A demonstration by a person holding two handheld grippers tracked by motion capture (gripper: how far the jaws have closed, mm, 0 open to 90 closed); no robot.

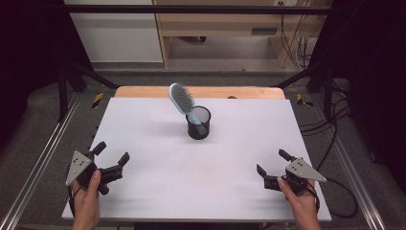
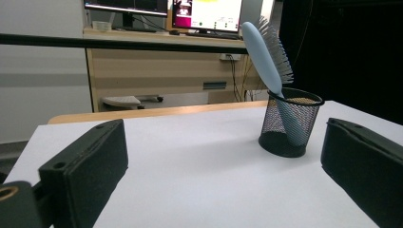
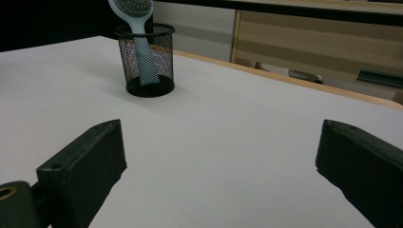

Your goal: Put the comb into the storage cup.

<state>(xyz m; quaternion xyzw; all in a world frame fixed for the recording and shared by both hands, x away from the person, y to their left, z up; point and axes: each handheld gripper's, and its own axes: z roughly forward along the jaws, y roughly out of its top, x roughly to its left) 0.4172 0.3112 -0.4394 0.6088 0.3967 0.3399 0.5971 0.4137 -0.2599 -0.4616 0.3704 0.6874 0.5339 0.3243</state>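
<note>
Brush in the cup

The blue hairbrush [image 1: 183, 101] stands handle-down in the black mesh cup [image 1: 198, 123], leaning toward 11 o'clock. The left gripper [image 1: 112, 155] and right gripper [image 1: 271, 162] rest well apart from it, jaws spread wide, holding nothing.

High view overhead; both claw views low across table [image 1: 143, 124], sharing mesh cup [image 1: 198, 123].

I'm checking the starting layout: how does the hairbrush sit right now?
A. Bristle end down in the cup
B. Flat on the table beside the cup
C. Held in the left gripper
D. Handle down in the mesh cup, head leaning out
D: the hairbrush stands handle down in the black mesh cup, its bristled head leaning out above the rim.
</note>
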